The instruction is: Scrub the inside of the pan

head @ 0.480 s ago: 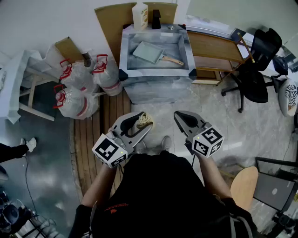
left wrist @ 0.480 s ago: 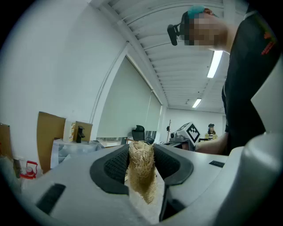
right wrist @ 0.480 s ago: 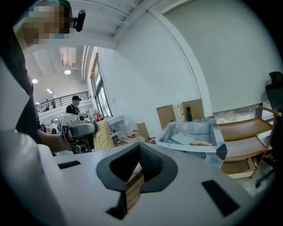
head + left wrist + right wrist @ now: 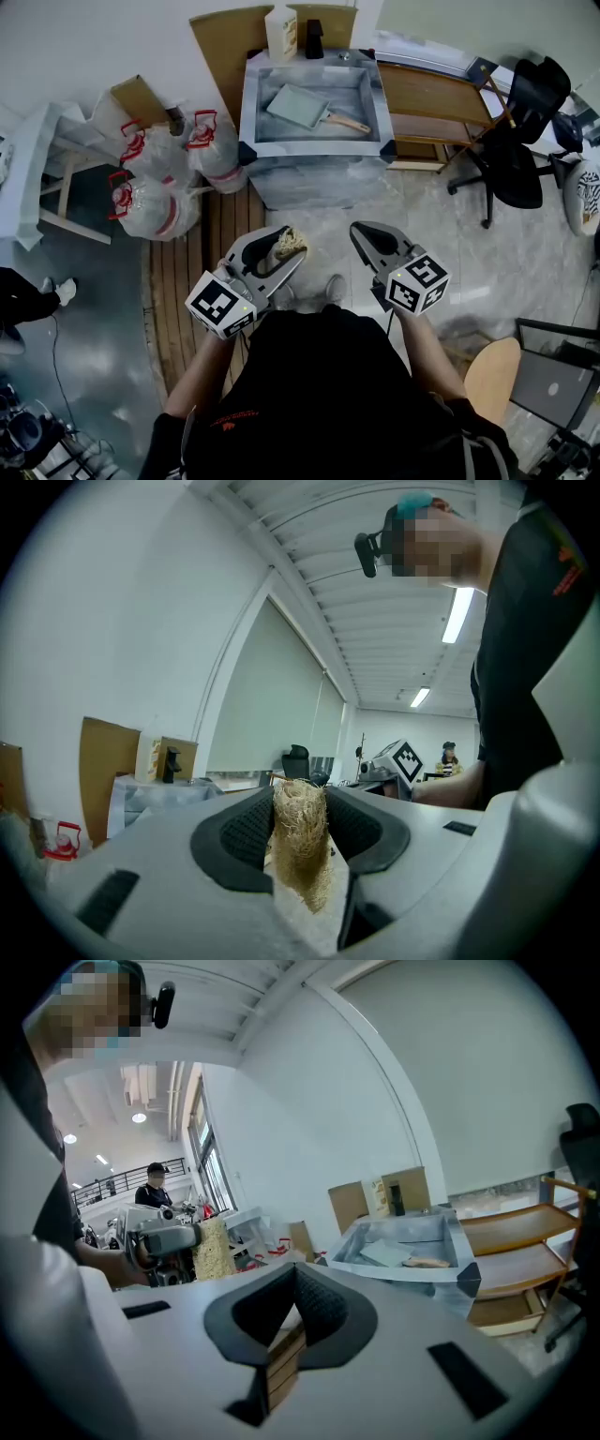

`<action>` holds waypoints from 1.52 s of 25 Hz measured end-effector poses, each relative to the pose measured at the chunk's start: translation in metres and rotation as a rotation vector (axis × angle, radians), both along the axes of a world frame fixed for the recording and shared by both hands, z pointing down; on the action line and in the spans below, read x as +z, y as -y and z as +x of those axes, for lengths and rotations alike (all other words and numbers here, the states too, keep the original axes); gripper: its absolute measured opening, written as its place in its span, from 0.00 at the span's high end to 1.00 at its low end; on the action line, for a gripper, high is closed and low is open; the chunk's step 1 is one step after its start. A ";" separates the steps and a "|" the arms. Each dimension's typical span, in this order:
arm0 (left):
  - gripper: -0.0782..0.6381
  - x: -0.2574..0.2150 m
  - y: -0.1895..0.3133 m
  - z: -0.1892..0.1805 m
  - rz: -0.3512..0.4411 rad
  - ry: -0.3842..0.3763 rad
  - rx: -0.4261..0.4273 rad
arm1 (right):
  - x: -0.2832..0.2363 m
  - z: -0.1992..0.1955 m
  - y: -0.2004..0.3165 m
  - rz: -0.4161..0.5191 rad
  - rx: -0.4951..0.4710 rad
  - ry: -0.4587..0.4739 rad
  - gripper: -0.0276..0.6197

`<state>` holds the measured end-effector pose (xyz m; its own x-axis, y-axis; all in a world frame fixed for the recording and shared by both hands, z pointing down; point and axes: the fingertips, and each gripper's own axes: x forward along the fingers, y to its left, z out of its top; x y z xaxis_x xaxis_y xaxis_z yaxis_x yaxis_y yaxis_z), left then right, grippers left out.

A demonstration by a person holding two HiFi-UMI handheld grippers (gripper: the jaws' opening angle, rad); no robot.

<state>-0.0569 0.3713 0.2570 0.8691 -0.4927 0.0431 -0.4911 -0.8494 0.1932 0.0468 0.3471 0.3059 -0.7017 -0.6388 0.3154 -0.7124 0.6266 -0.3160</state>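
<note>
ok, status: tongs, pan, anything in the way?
Left tongs shut on scrubber. Right tongs shut, empty. Pan lies in tub ahead, well past both tongs. Nothing seen blocking the way.

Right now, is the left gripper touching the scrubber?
Touching. In the left gripper view, the left gripper clamps the scrubber between its pads.

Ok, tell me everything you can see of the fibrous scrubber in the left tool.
The straw-coloured fibrous scrubber is a coarse, tangled wad. It is pinched between the dark ribbed pads of the left tool, frayed end poking past their tips, the other end tapering back. Nothing else touches it. The head view shows it held in the air, short of the pale green rectangular pan.
</note>
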 end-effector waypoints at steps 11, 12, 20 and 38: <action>0.65 0.000 0.005 0.022 0.004 0.017 -0.020 | 0.000 0.021 0.006 0.006 -0.022 0.022 0.95; 0.65 0.000 0.006 0.025 0.004 0.020 -0.022 | 0.000 0.025 0.007 0.006 -0.025 0.024 0.95; 0.65 0.001 0.010 0.067 0.014 0.037 -0.044 | 0.001 0.066 0.013 0.009 -0.062 0.034 0.95; 0.65 -0.002 0.033 0.110 0.026 0.053 -0.105 | 0.001 0.116 0.031 0.026 -0.104 0.047 0.95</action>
<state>0.0529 0.3379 0.2548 0.8093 -0.5827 0.0737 -0.5868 -0.7970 0.1430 0.1629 0.3165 0.3073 -0.7781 -0.5698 0.2643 -0.6281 0.7046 -0.3302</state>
